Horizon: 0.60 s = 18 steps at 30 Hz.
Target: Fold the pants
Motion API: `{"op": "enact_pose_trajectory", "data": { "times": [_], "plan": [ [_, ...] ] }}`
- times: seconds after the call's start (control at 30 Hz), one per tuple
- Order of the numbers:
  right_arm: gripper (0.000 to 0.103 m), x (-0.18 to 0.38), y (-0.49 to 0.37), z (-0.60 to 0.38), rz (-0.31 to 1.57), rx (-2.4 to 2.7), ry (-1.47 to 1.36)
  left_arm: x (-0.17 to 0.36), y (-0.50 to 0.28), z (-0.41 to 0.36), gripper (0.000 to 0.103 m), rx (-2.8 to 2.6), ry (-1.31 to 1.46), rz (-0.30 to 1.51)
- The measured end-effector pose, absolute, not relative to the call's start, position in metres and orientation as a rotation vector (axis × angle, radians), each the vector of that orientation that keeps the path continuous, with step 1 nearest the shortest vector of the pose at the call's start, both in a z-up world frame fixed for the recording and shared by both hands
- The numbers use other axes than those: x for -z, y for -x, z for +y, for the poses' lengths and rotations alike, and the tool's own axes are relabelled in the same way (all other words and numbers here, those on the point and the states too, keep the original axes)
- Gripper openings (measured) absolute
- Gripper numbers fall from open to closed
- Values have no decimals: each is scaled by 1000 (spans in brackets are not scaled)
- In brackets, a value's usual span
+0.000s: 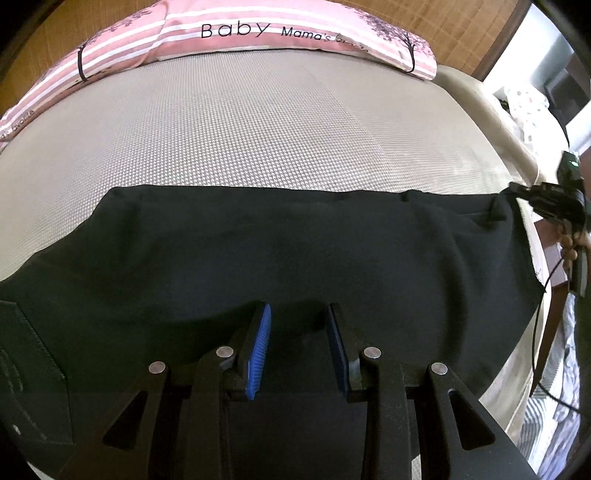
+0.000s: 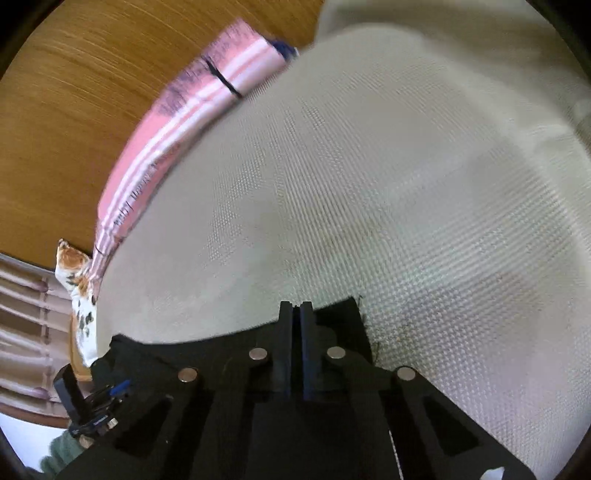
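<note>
Black pants (image 1: 280, 243): spread flat across the near part of the bed, long edge running from nine to three o'clock in the left wrist view. Left tongs (image 1: 299, 317): poised over the near edge of the pants at six o'clock, blue pads (image 1: 258, 354) parted, dark cloth showing in the gap; whether they pinch it cannot be told. Right tongs (image 2: 295, 308): fingers closed together at the pants' far corner, cloth beneath them; whether any is caught cannot be told. Bed (image 1: 240, 129): grey woven mat. Pink striped pillow (image 1: 258, 29): at twelve o'clock, against the wooden headboard (image 2: 74, 92).
</note>
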State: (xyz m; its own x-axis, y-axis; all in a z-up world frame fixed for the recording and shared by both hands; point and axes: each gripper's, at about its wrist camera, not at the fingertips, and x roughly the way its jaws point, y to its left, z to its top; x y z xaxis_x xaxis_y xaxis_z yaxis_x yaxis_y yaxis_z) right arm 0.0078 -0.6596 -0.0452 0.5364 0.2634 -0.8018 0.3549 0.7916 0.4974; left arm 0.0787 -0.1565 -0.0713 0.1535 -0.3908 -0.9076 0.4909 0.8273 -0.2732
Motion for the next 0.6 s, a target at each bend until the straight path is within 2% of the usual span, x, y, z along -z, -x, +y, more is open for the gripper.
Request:
{"op": "enact_pose_trajectory", "data": {
  "times": [0.13, 0.33, 0.43, 0.5, 0.6],
  "plan": [
    [3, 27, 10, -660, 923, 143, -650, 72, -80, -153, 32, 613, -81, 1250],
    [0, 32, 21, -666, 854, 245, -671, 71, -82, -146, 32, 571, -74, 1211],
    [0, 50, 15, -674, 897, 275, -697, 74, -83, -139, 32, 559, -67, 1205],
    [5, 56, 11, -674, 952, 324, -664, 74, -82, -138, 32, 558, -73, 1201],
    [6, 44, 16, -672, 922, 365, -678, 70, -82, -132, 32, 558, -57, 1198]
  ]
}}
